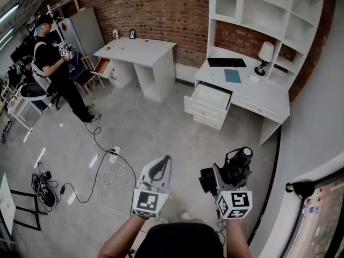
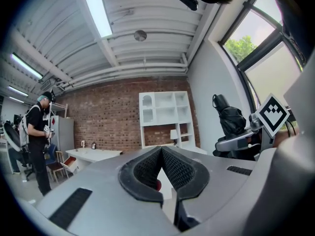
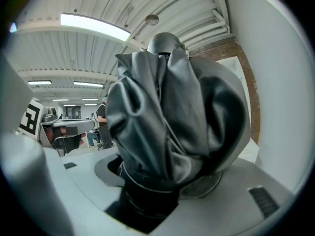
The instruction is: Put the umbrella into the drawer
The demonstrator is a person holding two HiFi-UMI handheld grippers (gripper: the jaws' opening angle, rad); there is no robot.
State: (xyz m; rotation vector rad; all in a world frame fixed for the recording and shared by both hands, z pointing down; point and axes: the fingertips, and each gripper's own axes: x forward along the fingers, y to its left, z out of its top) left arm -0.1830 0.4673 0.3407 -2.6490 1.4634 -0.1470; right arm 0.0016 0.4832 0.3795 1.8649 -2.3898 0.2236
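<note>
My right gripper (image 1: 230,172) is shut on a black folded umbrella (image 1: 238,164), held upright over the floor. In the right gripper view the umbrella (image 3: 172,127) fills the picture and hides the jaws of the right gripper (image 3: 155,186). My left gripper (image 1: 159,167) is shut with nothing in it; its ribbed pads (image 2: 147,168) meet at the tip. The left gripper view also shows the umbrella (image 2: 230,118) off to the right. Ahead stands a white desk (image 1: 258,95) with its left drawer (image 1: 210,98) pulled open, well away from both grippers.
A hutch with shelves (image 1: 266,9) tops the desk, which holds a lamp (image 1: 265,52), a black keyboard (image 1: 226,62) and a blue book (image 1: 233,76). A second white table (image 1: 137,50) stands at the back. A person (image 1: 54,63) stands at left. Cables (image 1: 107,168) trail on the floor.
</note>
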